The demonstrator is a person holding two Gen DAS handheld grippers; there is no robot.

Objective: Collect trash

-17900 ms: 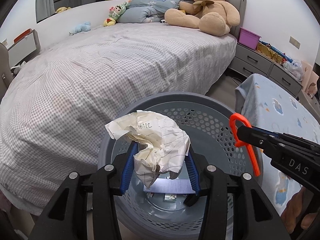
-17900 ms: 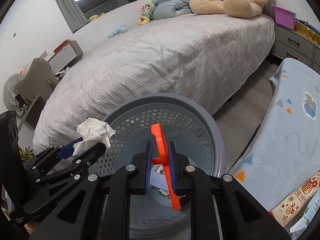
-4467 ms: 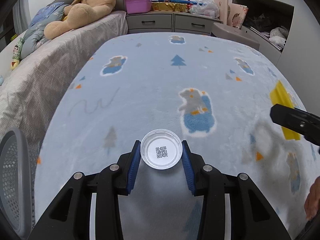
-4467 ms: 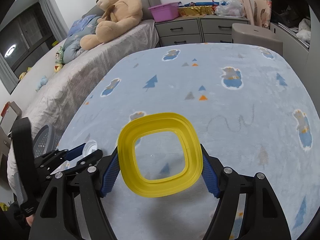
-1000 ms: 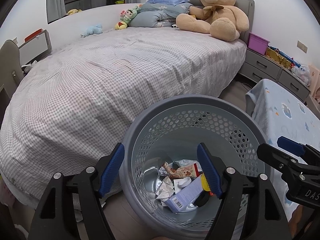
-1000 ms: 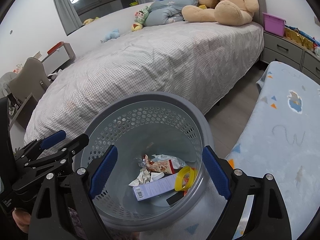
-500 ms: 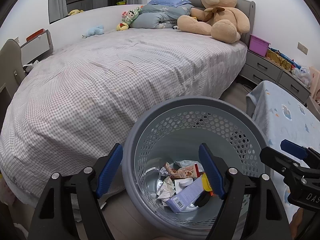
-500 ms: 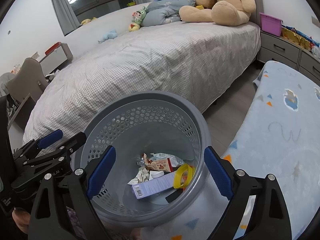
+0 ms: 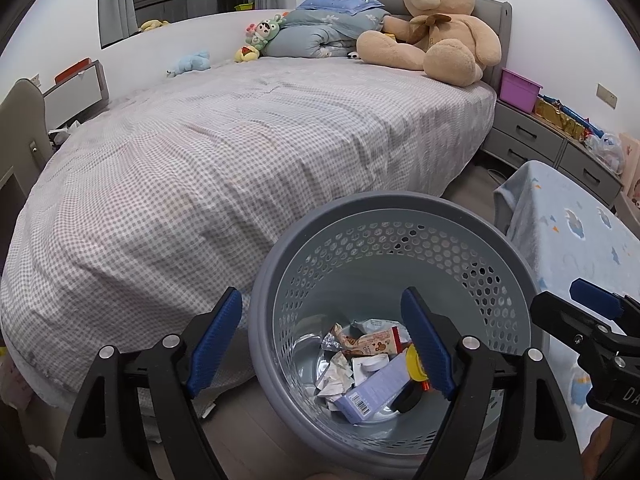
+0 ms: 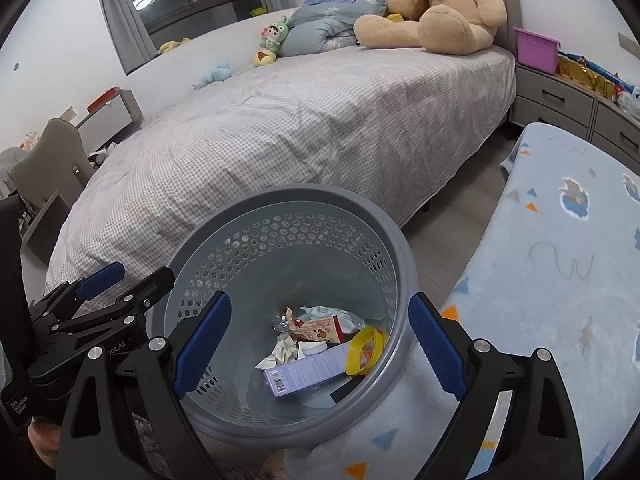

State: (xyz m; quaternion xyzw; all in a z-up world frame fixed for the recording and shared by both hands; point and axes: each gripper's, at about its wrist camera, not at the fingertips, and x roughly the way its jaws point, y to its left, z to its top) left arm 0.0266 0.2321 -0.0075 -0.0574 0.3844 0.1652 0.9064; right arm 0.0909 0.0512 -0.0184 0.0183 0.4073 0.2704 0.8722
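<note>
A grey perforated trash basket stands on the floor between the bed and the table; it also shows in the right wrist view. Inside lie a lilac box, a yellow ring, a white lid, a snack wrapper and crumpled paper. My left gripper is open and empty above the basket's left side. My right gripper is open and empty above the basket; it also shows at the right edge of the left wrist view.
A bed with a checked cover lies behind the basket, with a teddy bear and pillows at its head. A table with a light blue blanket is to the right. Grey drawers stand by the wall.
Both grippers have stayed open and empty over the basket. The views have pulled back and up slightly.
</note>
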